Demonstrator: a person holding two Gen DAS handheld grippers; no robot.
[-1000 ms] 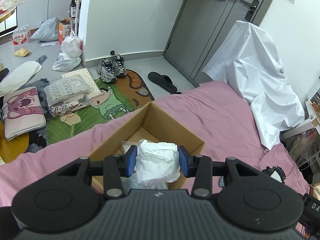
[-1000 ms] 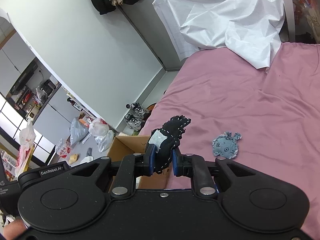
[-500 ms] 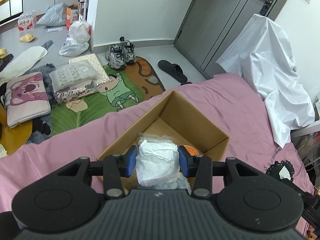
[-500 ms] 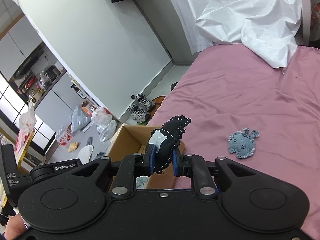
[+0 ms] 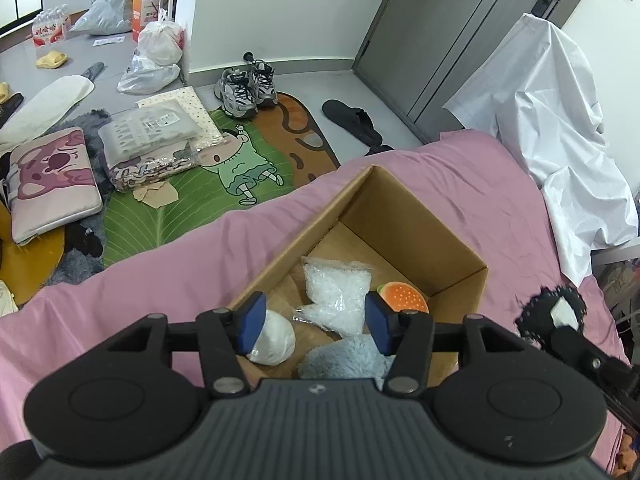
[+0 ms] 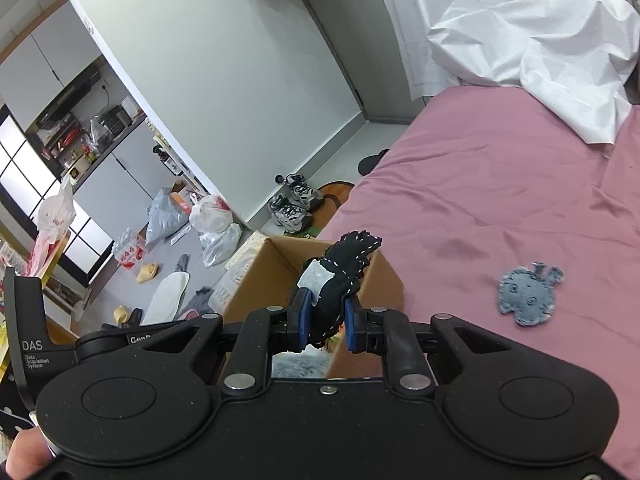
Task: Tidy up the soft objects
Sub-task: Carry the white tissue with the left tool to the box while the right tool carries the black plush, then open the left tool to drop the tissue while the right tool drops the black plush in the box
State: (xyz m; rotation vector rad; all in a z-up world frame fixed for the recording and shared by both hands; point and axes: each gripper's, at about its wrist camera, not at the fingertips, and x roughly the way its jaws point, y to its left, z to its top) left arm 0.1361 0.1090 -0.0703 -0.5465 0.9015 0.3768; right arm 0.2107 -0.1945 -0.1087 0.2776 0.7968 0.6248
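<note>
Progress: the cardboard box [image 5: 416, 216] sits on the pink bedsheet [image 5: 192, 264] and already holds several soft items. Visible inside it are a clear bag of white filling [image 5: 338, 296], an orange round cushion [image 5: 402, 298], a white wrapped bundle [image 5: 272, 338] against the near-left wall, and a pale blue fluffy item [image 5: 344, 358] at the near edge, partly hidden by the tool. One grey felt patch [image 6: 528, 298] lies on the sheet, well apart from the box, not yet collected. The black stitched felt piece [image 6: 340, 280] is also outstanding. The task appears well advanced but unfinished.

Left gripper [image 5: 312, 322]: it hangs over the box, pointing steeply down into it. Its jaws have just been opening, and the blue pads now stand spread. The white wrapped bundle rests just under the left pad; nothing is pressed between the pads, so the bundle looks released into the box, though contact with that pad cannot be ruled out from this angle.

Right gripper [image 6: 323, 322]: its jaws are pressed nearly together, pinching the black stitched felt piece, which stands up out of the pads with a white label showing. It is held beside the box's right wall, angled moderately downward, roughly at the rim and not clearly over the opening.

The white sheet [image 6: 520, 28] is draped at the bed's far end.
</note>
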